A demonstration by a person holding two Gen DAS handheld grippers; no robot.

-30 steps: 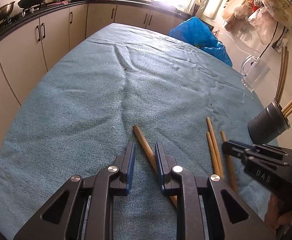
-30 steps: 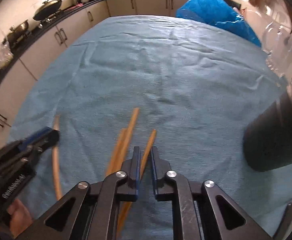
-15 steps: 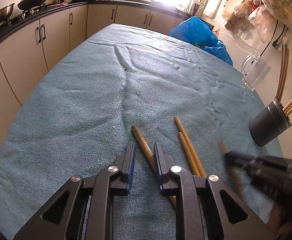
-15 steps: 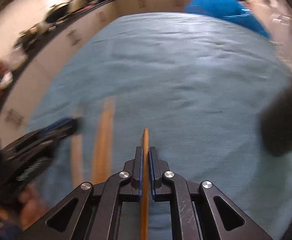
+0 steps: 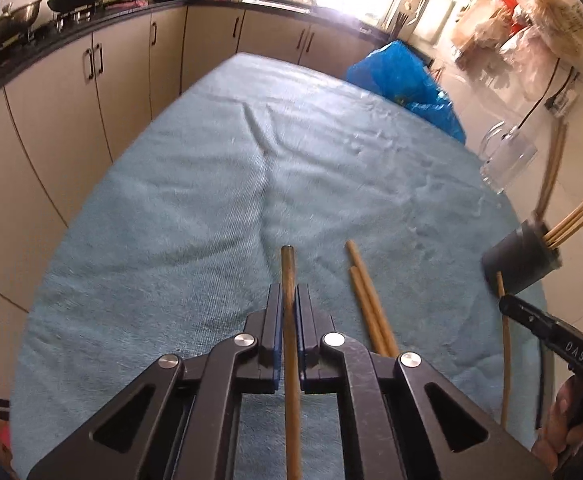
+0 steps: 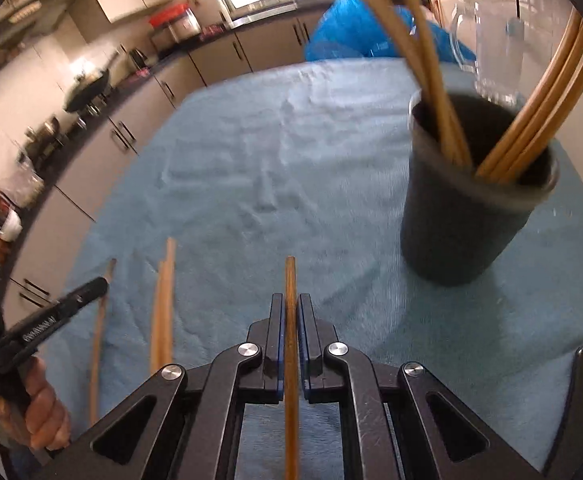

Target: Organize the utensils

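Two grippers work over a broad blue cloth point(image 5: 195, 208) that covers the table, each clamped on a single wooden chopstick. The left gripper point(image 5: 290, 300) points out along the cloth, its fingers pressed in against a darker chopstick point(image 5: 288, 272) that runs straight between them, its tip standing out just ahead of the pads. The right gripper point(image 6: 290, 312) is angled toward the dark holder cup point(image 6: 463, 232) and sits near it, to its left in the right wrist view; its fingers are likewise pinched tight on a lighter chopstick point(image 6: 290, 280) held lengthwise between the pads. In the left wrist view the right gripper point(image 5: 509, 304) shows at the right edge with that chopstick point(image 5: 504, 352) hanging from its tip; in the right wrist view the left gripper point(image 6: 99, 286) shows at the lower left, a bare hand point(image 6: 45, 408) wrapped round its handle.

The holder cup point(image 5: 519, 256) stands upright near the right edge of the cloth and carries two bunches of chopsticks point(image 6: 531, 128), one leaning left, one leaning right. A clear glass mug point(image 5: 507, 160) stands beyond it, and a crumpled blue plastic bag point(image 5: 403, 76) lies at the far end of the table.

Two loose chopsticks point(image 5: 367, 300) lie side by side on the cloth between the grippers, touching along their length.
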